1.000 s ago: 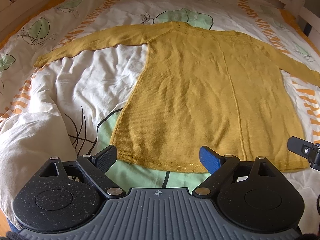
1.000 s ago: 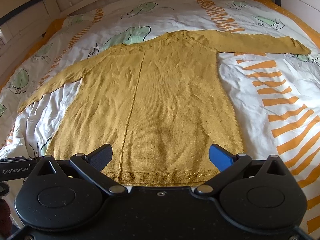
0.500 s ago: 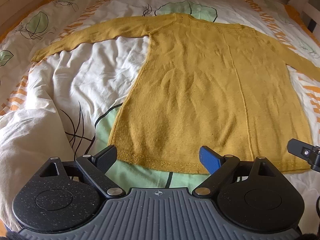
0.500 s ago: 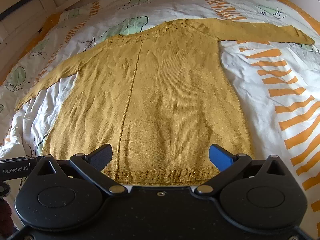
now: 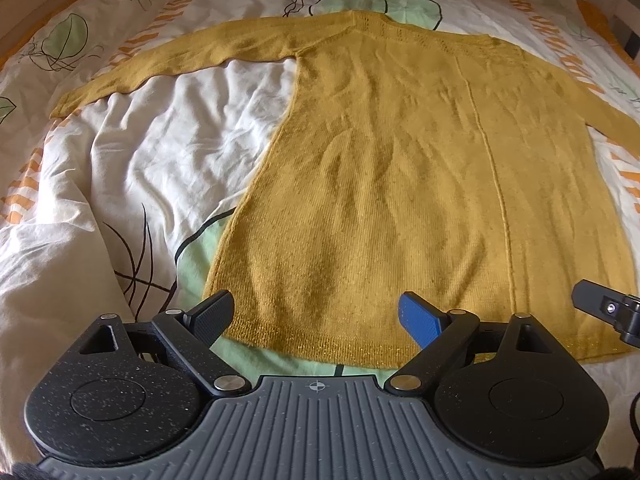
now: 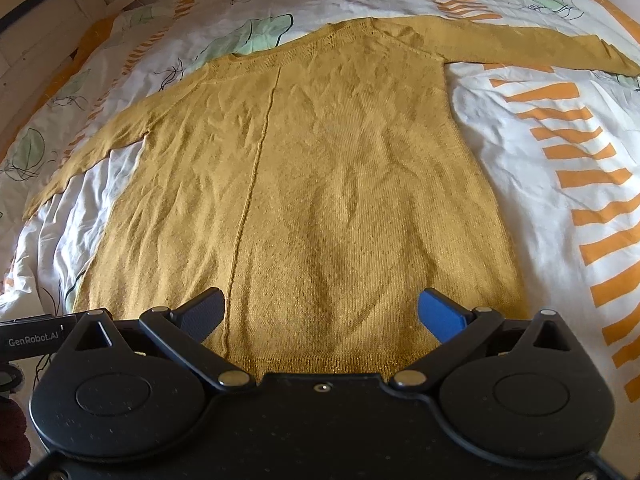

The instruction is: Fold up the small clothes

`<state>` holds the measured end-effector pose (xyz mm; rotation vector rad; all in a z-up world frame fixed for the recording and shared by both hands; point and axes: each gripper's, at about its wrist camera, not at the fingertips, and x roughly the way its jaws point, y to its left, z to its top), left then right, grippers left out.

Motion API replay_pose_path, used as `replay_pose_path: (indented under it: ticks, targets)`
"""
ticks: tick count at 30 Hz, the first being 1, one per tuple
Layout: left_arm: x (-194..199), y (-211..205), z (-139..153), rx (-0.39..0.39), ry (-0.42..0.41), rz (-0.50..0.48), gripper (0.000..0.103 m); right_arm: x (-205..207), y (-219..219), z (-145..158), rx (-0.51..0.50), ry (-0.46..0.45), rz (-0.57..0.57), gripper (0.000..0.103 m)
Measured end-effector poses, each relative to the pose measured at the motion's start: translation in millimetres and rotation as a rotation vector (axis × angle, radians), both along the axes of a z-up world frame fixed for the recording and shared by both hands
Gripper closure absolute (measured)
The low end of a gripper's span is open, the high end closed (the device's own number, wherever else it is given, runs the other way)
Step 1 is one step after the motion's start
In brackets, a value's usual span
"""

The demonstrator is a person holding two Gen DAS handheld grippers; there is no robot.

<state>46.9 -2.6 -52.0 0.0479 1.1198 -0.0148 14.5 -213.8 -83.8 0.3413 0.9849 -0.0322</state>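
A mustard-yellow knitted sweater (image 5: 400,168) (image 6: 320,184) lies flat on the bed, both sleeves spread out sideways, its hem nearest to me. My left gripper (image 5: 316,316) hangs open just above the hem's left part, with nothing between its fingers. Over the hem's right part my right gripper (image 6: 320,312) is open too, and nothing is held in it. The tip of the right gripper shows at the right edge of the left wrist view.
The sweater rests on a white duvet (image 5: 152,152) printed with green leaves and orange stripes, rumpled at the left. A wooden bed frame (image 6: 48,8) runs along the far left side. Bare duvet (image 6: 560,152) lies to the right of the sweater.
Both grippers have come down and forward towards the hem, so the sweater looks larger and nearer. Their fingers stay spread as before.
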Motion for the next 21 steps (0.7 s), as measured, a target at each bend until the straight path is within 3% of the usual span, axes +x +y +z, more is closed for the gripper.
replay_pose_path:
  ticks: [5, 10, 17, 21]
  targets:
    - [13.2, -3.5, -1.3, 0.003, -0.002, -0.006, 0.013, 10.8, -7.0, -3.4, 0.017, 0.006, -0.004, 0.001]
    - [33.9, -8.4, 1.1, 0.0, -0.014, -0.013, 0.013, 29.5, -30.0, -7.5, 0.108, 0.013, -0.013, 0.001]
    - [75.3, -19.8, 9.2, -0.011, -0.059, -0.029, 0.013, 60.0, -89.5, -4.6, 0.273, -0.062, -0.044, 0.001]
    - [105.0, -27.6, 12.1, -0.008, -0.099, -0.023, 0.013, 81.1, -134.1, -1.4, 0.304, -0.095, -0.102, 0.001]
